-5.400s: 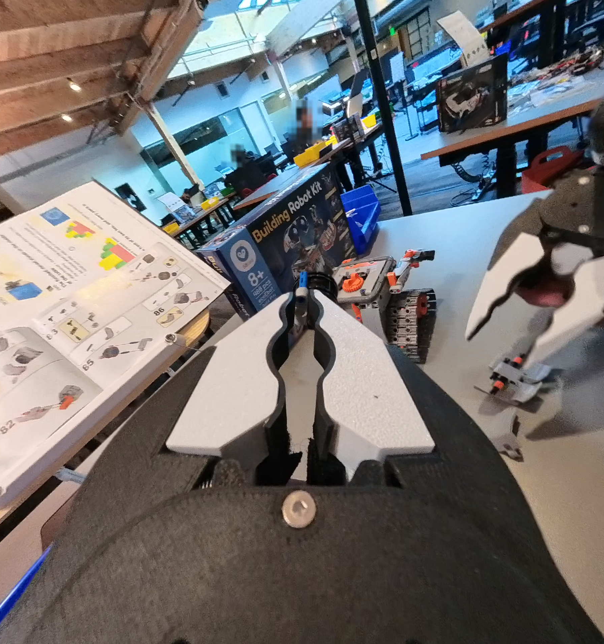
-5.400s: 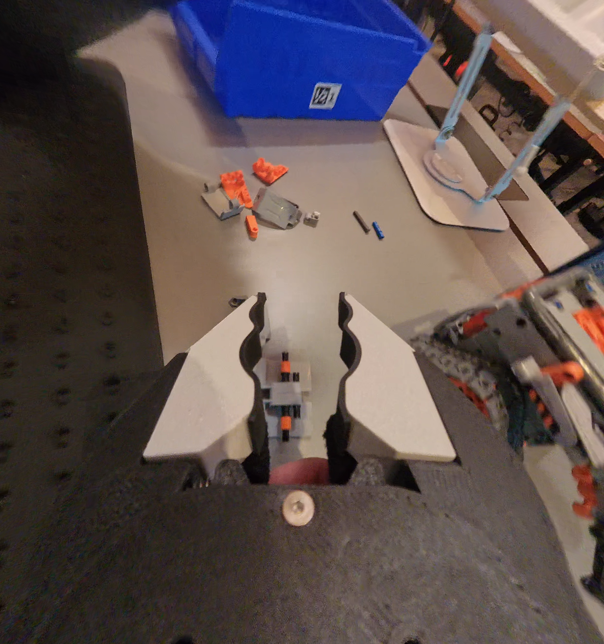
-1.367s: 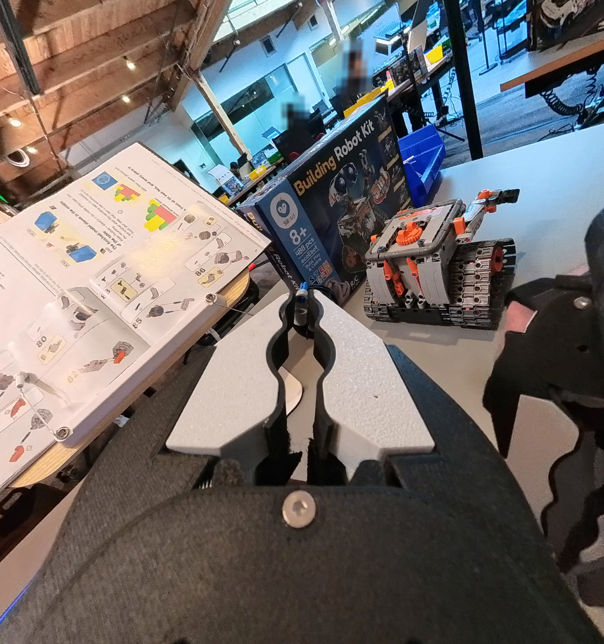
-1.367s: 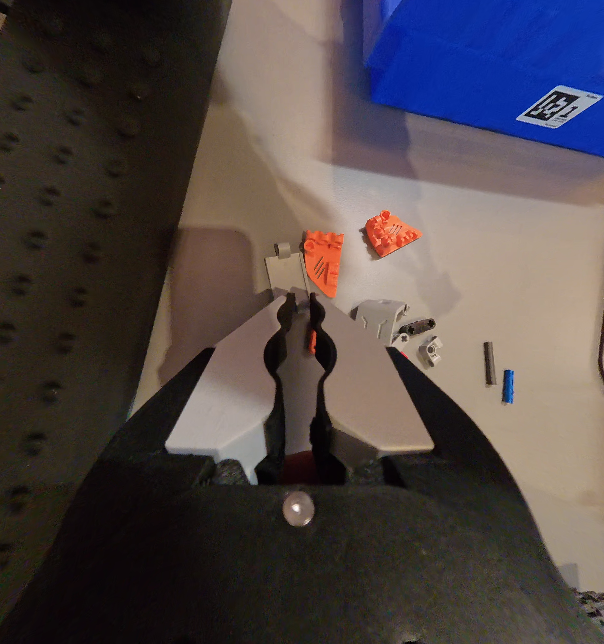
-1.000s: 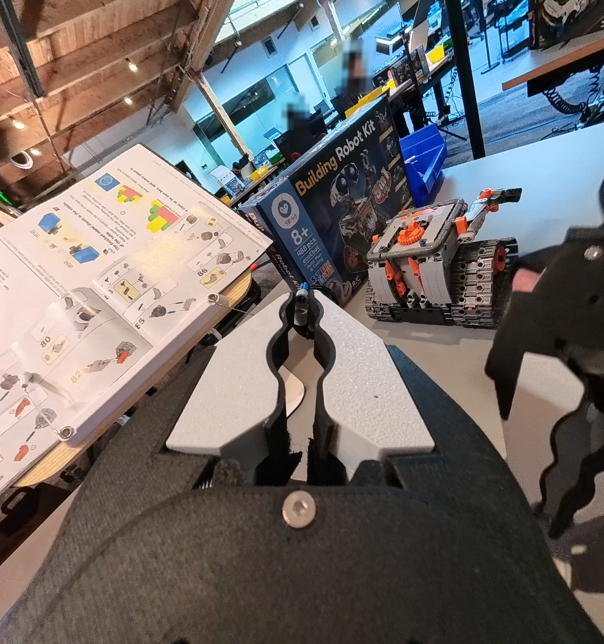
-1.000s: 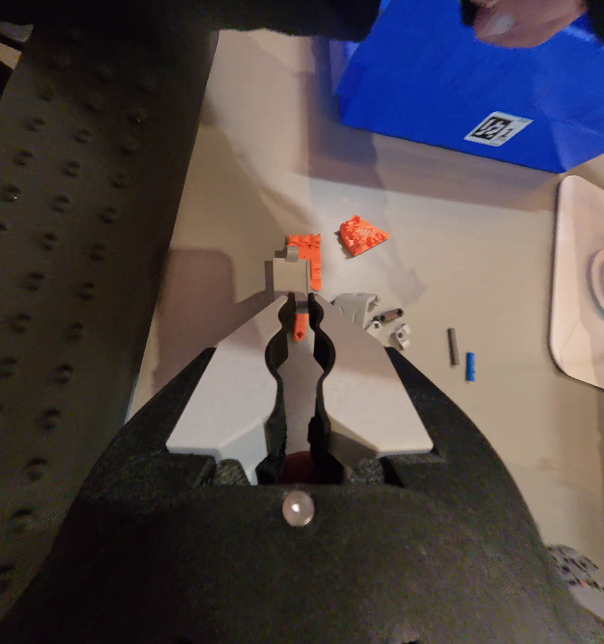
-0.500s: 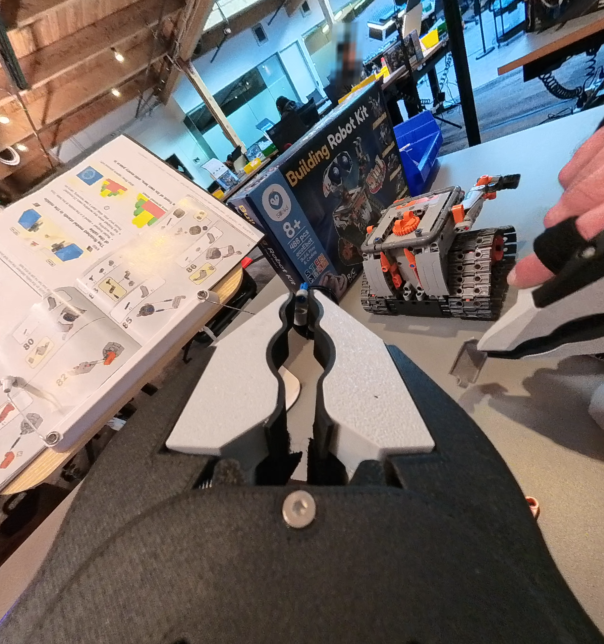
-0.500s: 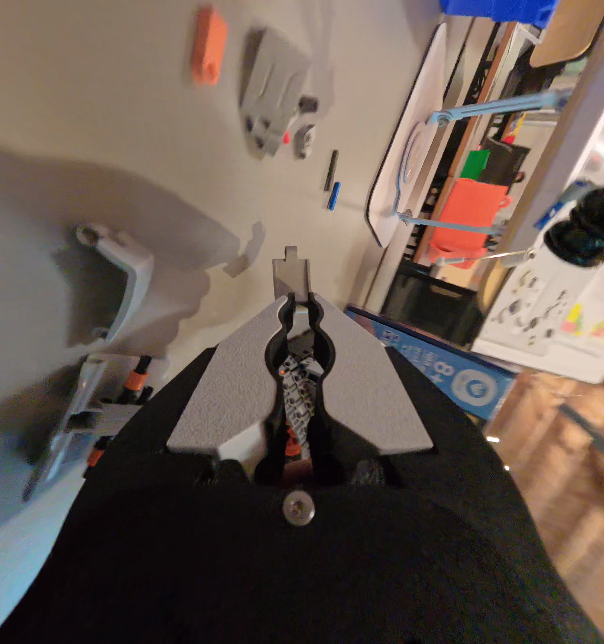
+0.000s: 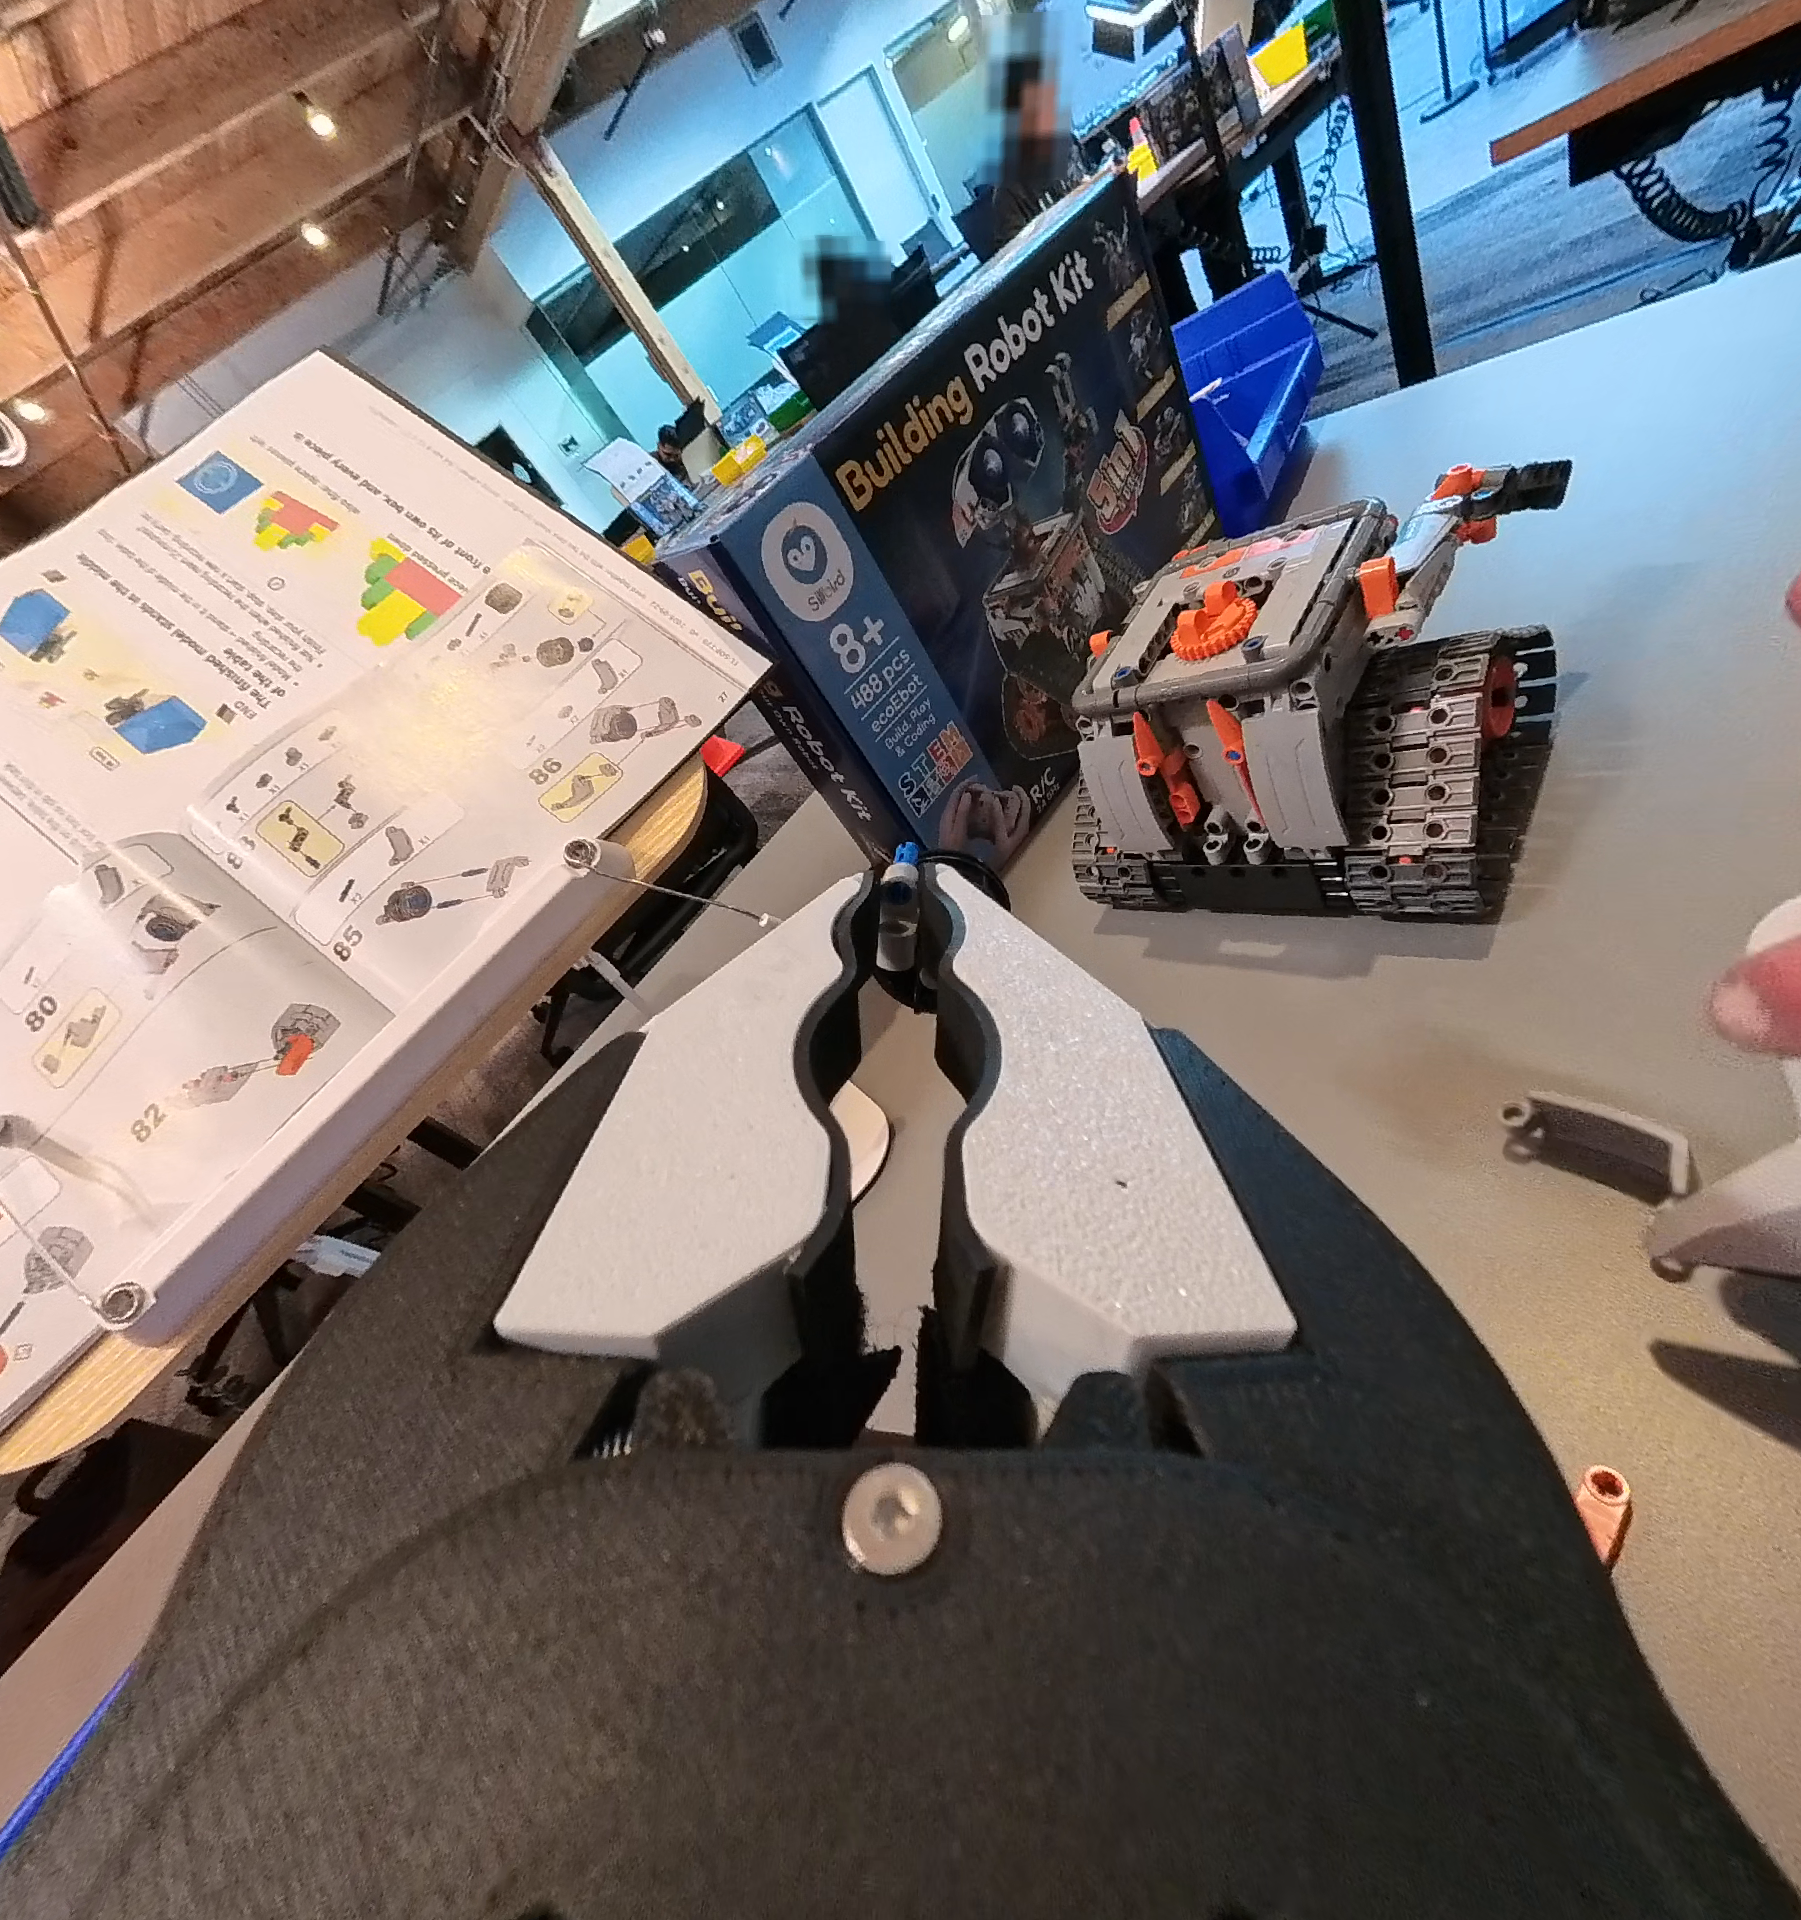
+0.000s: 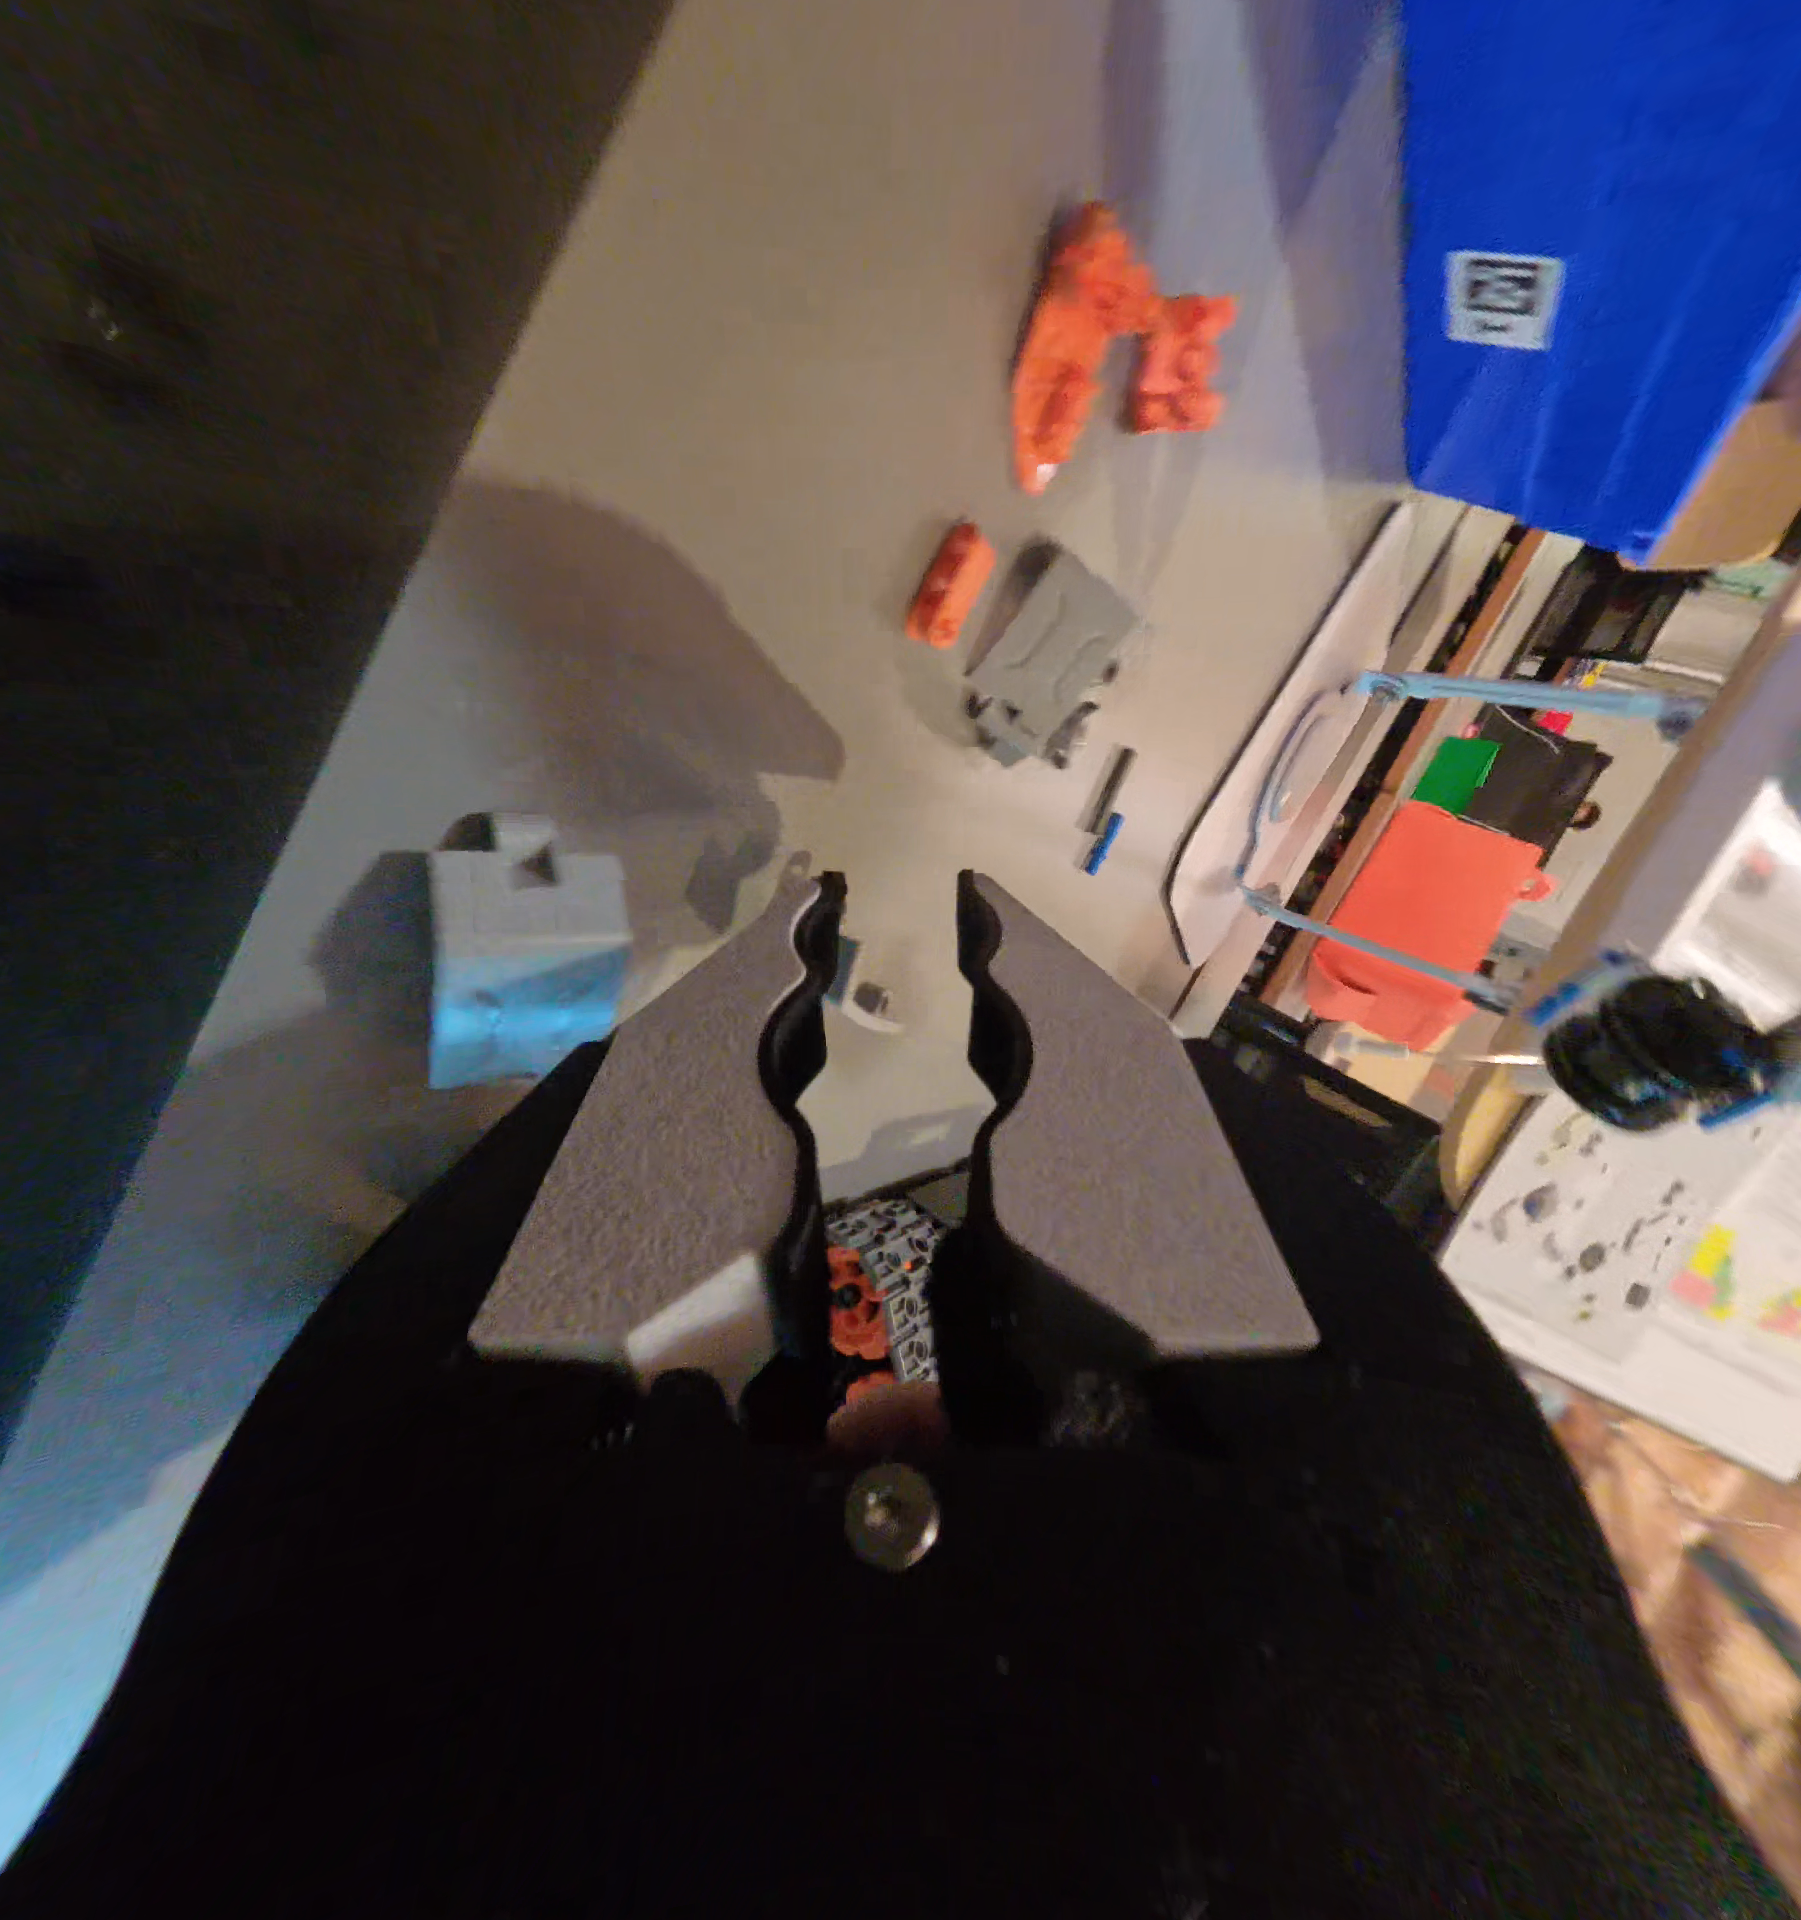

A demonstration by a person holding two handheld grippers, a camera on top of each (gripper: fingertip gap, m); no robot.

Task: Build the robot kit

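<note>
Left gripper (image 9: 901, 914), nearest the lens, pinches a small grey pin with a blue tip (image 9: 898, 906) between nearly closed fingertips, above the pale grey counter (image 9: 1343, 1039). Right gripper (image 10: 894, 883) stands narrowly parted with nothing between its tips, held over the same counter; beside its left finger lies a grey block (image 10: 522, 940). Mid-distance: a curved dark grey panel (image 9: 1602, 1143); orange pieces (image 10: 1104, 332) and a grey plate (image 10: 1047, 644), blurred. Farther: a tracked robot model (image 9: 1311, 727), its kit box (image 9: 979, 582), an open instruction booklet (image 9: 252, 790) on a stand, blue bin (image 10: 1602, 229). Beyond: workshop desks, timber ceiling beams.
</note>
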